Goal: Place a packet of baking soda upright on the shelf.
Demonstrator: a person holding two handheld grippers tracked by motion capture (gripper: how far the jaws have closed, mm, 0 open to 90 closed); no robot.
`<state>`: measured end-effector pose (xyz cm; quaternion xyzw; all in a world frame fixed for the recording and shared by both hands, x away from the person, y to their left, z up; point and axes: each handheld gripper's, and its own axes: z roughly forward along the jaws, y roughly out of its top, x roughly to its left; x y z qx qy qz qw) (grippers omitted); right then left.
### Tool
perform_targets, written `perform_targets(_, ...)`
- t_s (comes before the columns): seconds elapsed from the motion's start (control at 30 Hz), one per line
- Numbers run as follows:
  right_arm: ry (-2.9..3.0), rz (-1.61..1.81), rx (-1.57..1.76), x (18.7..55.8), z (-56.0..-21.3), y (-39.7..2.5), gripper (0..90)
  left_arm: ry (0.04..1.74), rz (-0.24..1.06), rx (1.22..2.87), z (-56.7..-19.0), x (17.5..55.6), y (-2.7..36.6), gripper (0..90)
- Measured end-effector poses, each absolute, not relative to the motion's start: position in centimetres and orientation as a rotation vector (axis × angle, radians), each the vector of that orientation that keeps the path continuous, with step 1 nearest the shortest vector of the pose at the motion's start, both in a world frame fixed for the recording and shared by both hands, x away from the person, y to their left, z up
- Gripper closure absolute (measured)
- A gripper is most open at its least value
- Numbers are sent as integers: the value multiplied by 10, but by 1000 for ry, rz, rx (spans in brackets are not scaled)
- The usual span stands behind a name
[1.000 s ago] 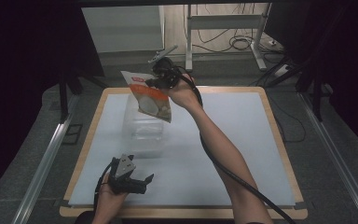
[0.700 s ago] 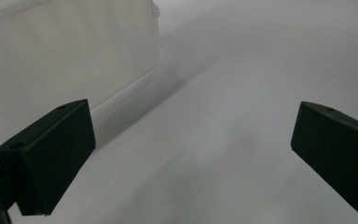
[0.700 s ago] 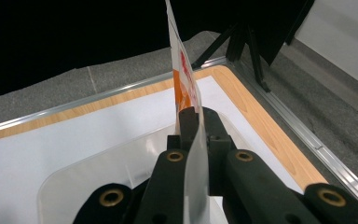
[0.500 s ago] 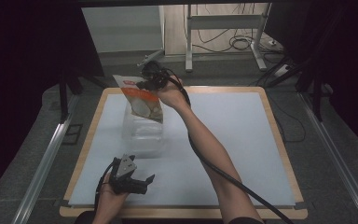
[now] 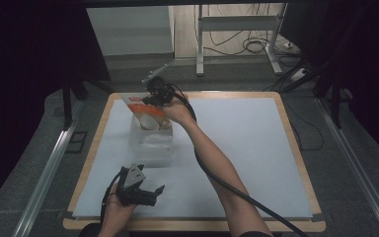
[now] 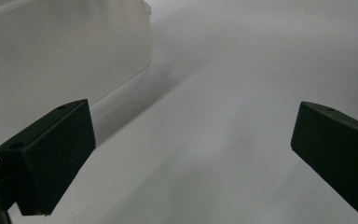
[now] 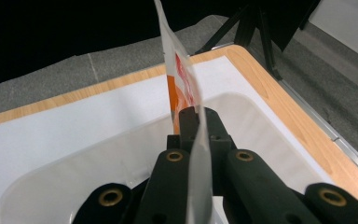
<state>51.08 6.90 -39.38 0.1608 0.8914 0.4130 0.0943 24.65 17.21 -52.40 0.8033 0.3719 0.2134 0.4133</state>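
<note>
An orange and white food packet hangs over the far end of a clear plastic bin. My right gripper is shut on the packet's upper edge; in the right gripper view the packet stands edge-on between the closed jaws, above the bin. My left gripper rests low near the table's front edge, open, nothing between its fingers. In the left gripper view the bin's wall lies ahead to the left.
The white mat covers a wooden-edged table. A metal rail runs along the left side. A desk frame and cables stand on the floor beyond the far edge.
My right gripper has carried the packet leftward and down toward the bin. The left gripper has stayed where it was.
</note>
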Motion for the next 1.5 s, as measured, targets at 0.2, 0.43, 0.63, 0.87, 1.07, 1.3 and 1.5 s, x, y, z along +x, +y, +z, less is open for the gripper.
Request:
perform_targets(0.2, 2636, 1276, 519, 513, -401, 51, 886, 936, 537, 2023, -524, 247, 171, 0)
perform_targets(0.43, 2631, 1248, 585, 514, -413, 29, 867, 937, 541, 2025, -525, 247, 170, 0)
perform_targets(0.63, 2627, 1225, 574, 510, -412, 28, 790, 937, 541, 2027, -525, 247, 170, 0)
perform_targets(0.87, 2590, 1217, 577, 506, -404, 25, 551, 940, 541, 2024, -525, 247, 170, 0)
perform_targets(1.07, 2571, 1190, 580, 503, -402, 22, 374, 940, 543, 2028, -525, 247, 170, 0)
perform_targets(1.3, 2538, 1183, 577, 499, -399, 16, 269, 941, 541, 2030, -525, 247, 170, 0)
perform_targets(1.5, 2516, 1174, 566, 494, -396, 10, 204, 940, 542, 2034, -525, 247, 169, 0)
